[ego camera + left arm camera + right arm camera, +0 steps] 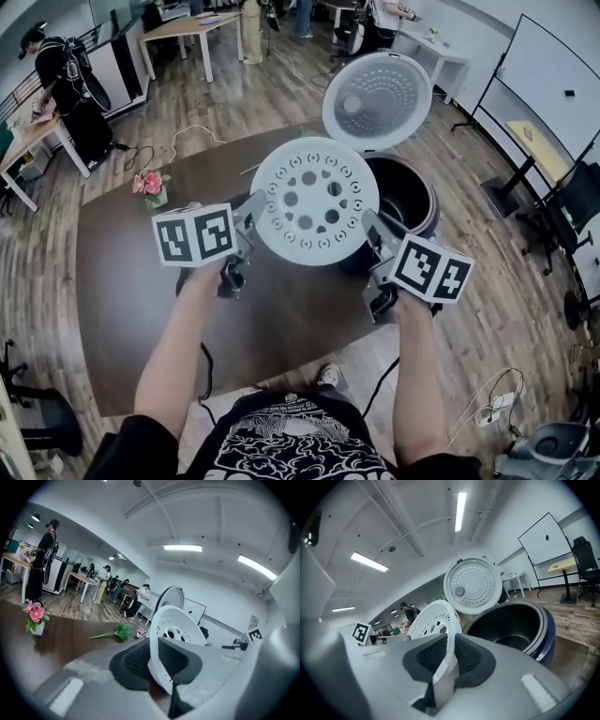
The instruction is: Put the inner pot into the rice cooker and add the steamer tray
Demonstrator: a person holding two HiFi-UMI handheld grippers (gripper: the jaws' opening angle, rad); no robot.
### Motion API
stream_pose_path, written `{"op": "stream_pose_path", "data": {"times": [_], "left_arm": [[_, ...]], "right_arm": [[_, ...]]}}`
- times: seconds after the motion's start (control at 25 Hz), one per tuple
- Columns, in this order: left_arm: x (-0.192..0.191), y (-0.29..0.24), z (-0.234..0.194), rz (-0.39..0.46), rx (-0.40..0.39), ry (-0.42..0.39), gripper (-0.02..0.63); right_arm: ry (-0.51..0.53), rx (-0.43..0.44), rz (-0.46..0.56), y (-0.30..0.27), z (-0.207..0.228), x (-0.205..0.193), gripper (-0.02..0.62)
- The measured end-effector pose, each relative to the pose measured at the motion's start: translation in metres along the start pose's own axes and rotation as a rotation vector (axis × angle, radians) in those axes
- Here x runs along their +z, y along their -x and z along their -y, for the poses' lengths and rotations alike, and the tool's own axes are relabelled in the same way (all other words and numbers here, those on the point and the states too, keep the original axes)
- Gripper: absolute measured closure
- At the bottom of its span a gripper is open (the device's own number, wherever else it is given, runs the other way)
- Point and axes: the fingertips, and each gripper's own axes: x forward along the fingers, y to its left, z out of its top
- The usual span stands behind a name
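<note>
The steamer tray (314,200) is held in the air at two opposite edges: the left gripper (251,211) is clamped on its left rim and the right gripper (373,228) on its right rim, the rim pinched between the pads of each. It is carried roughly level, above the table (122,281) and partly over the near-left side of the rice cooker (424,217), whose lid (377,100) stands open. A dark inner pot (513,623) is seen inside the blue body, so the step in hand is judged to be the adding of the tray. The tray has to be centred over the mouth, kept level and lowered onto the pot's rim before both grips are eased. Part of the mouth is covered by the tray in the head view, and whether the pot is fully seated cannot be made out.
</note>
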Motion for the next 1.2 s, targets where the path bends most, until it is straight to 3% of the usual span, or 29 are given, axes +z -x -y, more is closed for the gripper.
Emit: {"op": "stream_pose_path", "data": {"times": [0.08,0.28,0.36,0.64,1.2], "left_arm": [[0.007,0.007,0.004,0.001,-0.014,-0.007,0.548],[0.000,-0.058,0.072,0.011,-0.028,-0.023,0.548],[0.002,-0.065,0.080,0.017,-0.032,-0.037,0.548],[0.026,-0.042,0.082,-0.004,-0.021,-0.031,0.548],[-0.001,-0.078,0.066,-0.049,0.068,0.023,0.548]], "right_arm": [[-0.004,-0.009,0.013,0.006,-0.008,0.004,0.546],[-0.045,0.007,0.026,0.039,0.072,0.040,0.549],[-0.052,0.005,0.036,0.042,0.080,0.044,0.549],[-0.068,-0.003,0.045,0.050,0.048,0.058,0.549],[-0.081,0.027,-0.054,0.021,0.091,0.046,0.546]]}}
